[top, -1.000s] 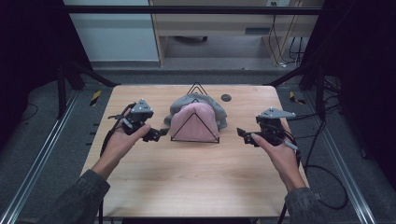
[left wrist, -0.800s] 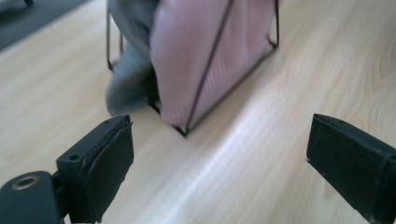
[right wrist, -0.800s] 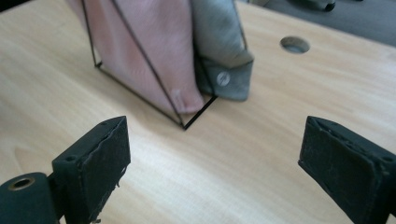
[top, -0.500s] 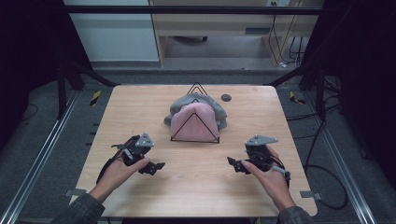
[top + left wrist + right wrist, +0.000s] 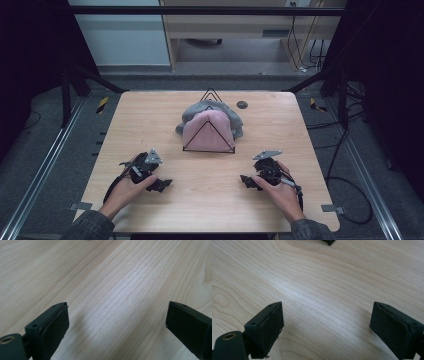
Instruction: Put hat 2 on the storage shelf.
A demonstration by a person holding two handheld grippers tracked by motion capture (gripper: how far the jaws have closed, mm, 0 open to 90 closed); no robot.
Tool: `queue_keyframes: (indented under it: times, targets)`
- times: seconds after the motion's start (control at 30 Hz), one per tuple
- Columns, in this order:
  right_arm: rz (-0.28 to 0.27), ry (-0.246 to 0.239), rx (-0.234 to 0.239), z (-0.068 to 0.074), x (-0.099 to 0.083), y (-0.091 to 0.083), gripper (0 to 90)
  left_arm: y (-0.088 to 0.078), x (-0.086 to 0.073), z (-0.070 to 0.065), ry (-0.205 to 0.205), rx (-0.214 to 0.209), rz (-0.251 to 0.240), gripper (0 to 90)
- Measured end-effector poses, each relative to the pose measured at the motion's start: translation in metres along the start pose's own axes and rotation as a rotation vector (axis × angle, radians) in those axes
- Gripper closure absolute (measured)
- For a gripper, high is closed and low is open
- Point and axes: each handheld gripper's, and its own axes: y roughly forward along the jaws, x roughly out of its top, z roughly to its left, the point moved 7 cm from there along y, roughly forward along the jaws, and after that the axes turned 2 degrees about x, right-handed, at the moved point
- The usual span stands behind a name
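1. Both grippers are seen in the high view near the front edge of the table (image 5: pixel 150 120): the left gripper (image 5: pixel 161 184) toward the front-left corner, the right gripper (image 5: pixel 247 181) toward the front-right corner.
2. Left gripper state: jaws spread wide, nothing between them; bare wood grain is seen through the gap in the left gripper view.
3. Right gripper state: jaws likewise spread and empty; only tabletop lies between them in the right gripper view.
4. The work item is taken to be the pink cloth (image 5: pixel 207 131), draped over a black wire stand (image 5: pixel 209 142) at the table's centre, toward the back edge. A grey cloth (image 5: pixel 235 120) lies behind and partly under it, touching it.
5. A small dark disc (image 5: pixel 242 104) is noted near the back edge, right of the stand; it is apart from the cloths.
6. Step judged in hand: a rest or start pose, with both grippers well apart from the cloths and no contact made.
7. Next move, as judged: both grippers would need to be carried forward toward the stand, kept spread, and closed on the pink cloth's lower edges from either side. Care would be needed not to snag the wire.
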Motion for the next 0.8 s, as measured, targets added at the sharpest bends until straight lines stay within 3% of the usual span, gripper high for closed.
queue_keyframes:
  times: [0.1, 0.17, 0.27, 0.5, 0.8]
  targets:
    - [-0.008, 0.013, -0.004, 0.001, -0.004, 0.003, 11.2, 0.005, -0.004, -0.001, 0.011, -0.020, 0.021, 4.3]
    - [-0.024, 0.016, -0.010, 0.000, -0.004, 0.003, 11.2, 0.007, -0.004, -0.002, 0.006, -0.011, 0.026, 3.7]
    - [-0.058, -0.031, -0.053, -0.001, -0.006, 0.007, 8.5, 0.009, -0.005, -0.002, -0.005, -0.019, 0.034, 2.5]
    - [-0.109, -0.054, -0.036, 0.001, -0.010, 0.009, 3.7, 0.010, -0.008, -0.001, -0.021, -0.020, -0.015, 0.0]
    - [-0.108, -0.054, -0.032, 0.007, -0.012, 0.007, 3.5, 0.009, -0.010, -0.001, -0.014, -0.021, -0.008, 0.0]
